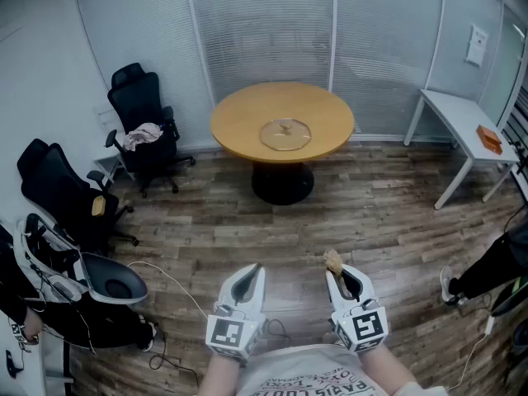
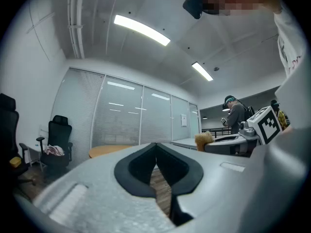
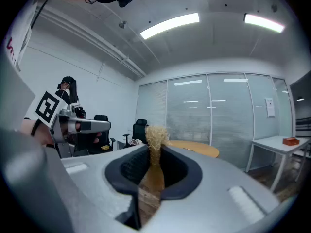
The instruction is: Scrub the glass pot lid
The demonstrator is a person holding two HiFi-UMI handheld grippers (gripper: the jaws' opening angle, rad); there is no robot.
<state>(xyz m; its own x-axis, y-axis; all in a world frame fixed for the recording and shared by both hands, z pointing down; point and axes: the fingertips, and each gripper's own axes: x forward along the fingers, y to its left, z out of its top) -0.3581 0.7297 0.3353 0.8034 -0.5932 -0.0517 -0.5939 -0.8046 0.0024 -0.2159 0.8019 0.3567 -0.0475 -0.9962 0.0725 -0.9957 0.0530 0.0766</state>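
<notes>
The glass pot lid [image 1: 285, 134] lies flat in the middle of a round wooden table [image 1: 239, 126] far ahead across the room. My right gripper [image 1: 336, 273] is shut on a tan bristle brush [image 1: 332, 260], whose tuft [image 3: 155, 136] sticks up past the jaw tips. My left gripper [image 1: 252, 274] is shut with nothing in it, its black pads [image 2: 171, 165] meeting at the tips. Both grippers are held low near my body, well short of the table. The table's edge [image 2: 109, 150] shows faintly in the left gripper view.
Black office chairs [image 1: 142, 118] stand at the left, one with a cloth [image 1: 143, 134] on it. A white desk [image 1: 462, 122] with an orange object [image 1: 489, 139] is at the right. Cables [image 1: 169, 283] trail over the wooden floor. Another person [image 2: 236, 115] stands nearby.
</notes>
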